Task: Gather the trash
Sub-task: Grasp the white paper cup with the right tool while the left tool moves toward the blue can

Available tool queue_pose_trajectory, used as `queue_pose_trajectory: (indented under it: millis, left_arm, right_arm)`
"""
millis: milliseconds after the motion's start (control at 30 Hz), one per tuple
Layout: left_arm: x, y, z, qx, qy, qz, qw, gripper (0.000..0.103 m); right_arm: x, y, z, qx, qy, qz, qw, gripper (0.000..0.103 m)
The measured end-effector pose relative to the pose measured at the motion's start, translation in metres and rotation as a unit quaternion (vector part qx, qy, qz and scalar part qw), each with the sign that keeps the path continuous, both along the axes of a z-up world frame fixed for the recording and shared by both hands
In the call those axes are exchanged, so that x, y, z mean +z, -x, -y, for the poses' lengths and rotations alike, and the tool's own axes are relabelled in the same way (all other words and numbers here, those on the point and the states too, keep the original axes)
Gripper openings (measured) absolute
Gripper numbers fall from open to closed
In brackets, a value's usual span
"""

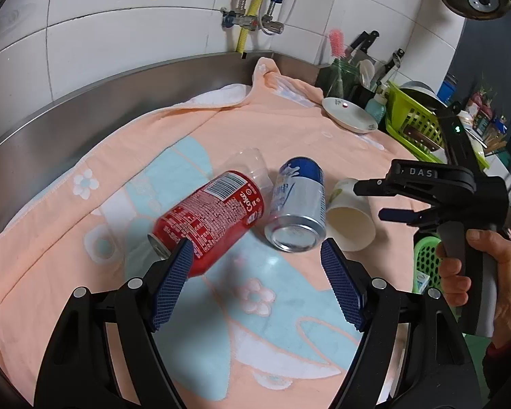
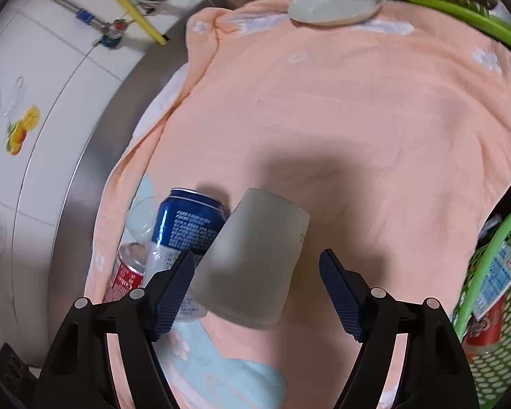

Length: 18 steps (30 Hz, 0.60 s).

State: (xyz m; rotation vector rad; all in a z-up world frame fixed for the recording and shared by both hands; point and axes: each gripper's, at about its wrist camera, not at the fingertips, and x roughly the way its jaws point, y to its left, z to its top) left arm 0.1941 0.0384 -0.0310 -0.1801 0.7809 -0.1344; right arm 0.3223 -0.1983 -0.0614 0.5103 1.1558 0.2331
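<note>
A red Coke can [image 1: 207, 225], a blue and silver can [image 1: 298, 211], a clear plastic cup [image 1: 252, 165] and a white paper cup [image 1: 351, 216] lie on their sides on a peach towel [image 1: 242, 136]. My left gripper [image 1: 255, 255] is open just in front of the two cans, its left pad against the Coke can. My right gripper [image 1: 368, 201] is open beside the paper cup. In the right wrist view that gripper [image 2: 257, 266] is open with the paper cup [image 2: 252, 266] between its pads; the blue can [image 2: 187, 225] and Coke can [image 2: 126, 276] lie to its left.
A green mesh basket [image 2: 494, 306] holding a red can and a packet stands at the right. A white plate [image 1: 349, 114] rests on the towel's far corner. A green dish rack [image 1: 415, 119] and a utensil holder [image 1: 344, 75] stand behind it. A steel ledge [image 1: 68, 116] and tiled wall run along the left.
</note>
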Motion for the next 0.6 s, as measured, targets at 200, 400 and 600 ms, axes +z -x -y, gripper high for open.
queue_pose_trajectory:
  millis: [200, 400, 600]
  left_arm:
    - [-0.003, -0.005, 0.001, -0.001, -0.001, -0.004, 1.0000, 0.076]
    - [-0.003, -0.010, 0.005, -0.002, -0.002, -0.006, 1.0000, 0.076]
    - [0.001, -0.020, 0.013, -0.011, -0.007, -0.002, 0.9999, 0.075]
  right_arm:
    - [-0.016, -0.008, -0.002, -0.007, -0.024, -0.026, 0.999, 0.073]
    - [-0.025, -0.011, -0.004, -0.005, -0.060, -0.039, 0.997, 0.065]
    - [-0.015, -0.002, 0.000, 0.011, -0.033, -0.014, 0.999, 0.064]
